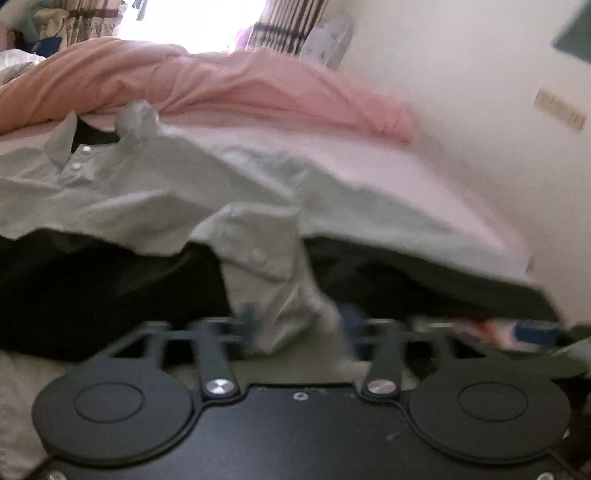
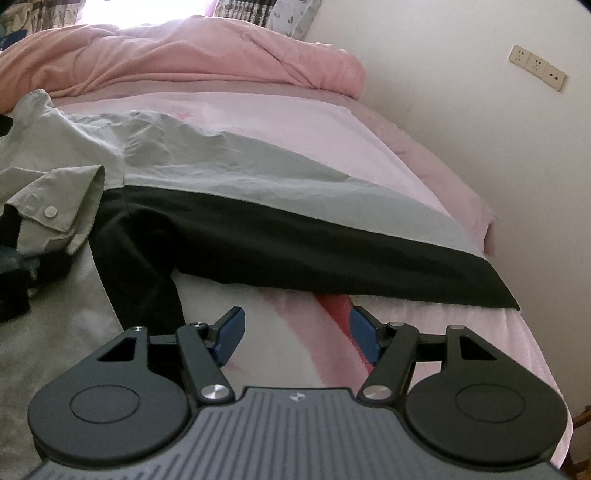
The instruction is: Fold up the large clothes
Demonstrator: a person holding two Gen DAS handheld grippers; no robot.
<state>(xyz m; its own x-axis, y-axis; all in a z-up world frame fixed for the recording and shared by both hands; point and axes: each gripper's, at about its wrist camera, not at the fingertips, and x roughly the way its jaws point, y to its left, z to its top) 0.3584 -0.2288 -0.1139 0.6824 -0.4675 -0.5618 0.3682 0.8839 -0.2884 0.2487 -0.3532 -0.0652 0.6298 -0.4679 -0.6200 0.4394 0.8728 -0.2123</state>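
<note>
A large grey-and-black jacket lies spread on a bed with a pink sheet. Its grey top half has snap buttons, its lower half is black. In the left wrist view my left gripper holds a bunched grey sleeve cuff between its blue pads; the frame is blurred. The jacket body stretches behind it. My right gripper is open and empty, hovering over the sheet just in front of the black hem. The grey cuff with a snap shows at left.
A rumpled pink duvet is piled at the far end of the bed. A white wall with sockets runs along the right bed edge. A bright window with curtains is behind. The bed's right edge drops off.
</note>
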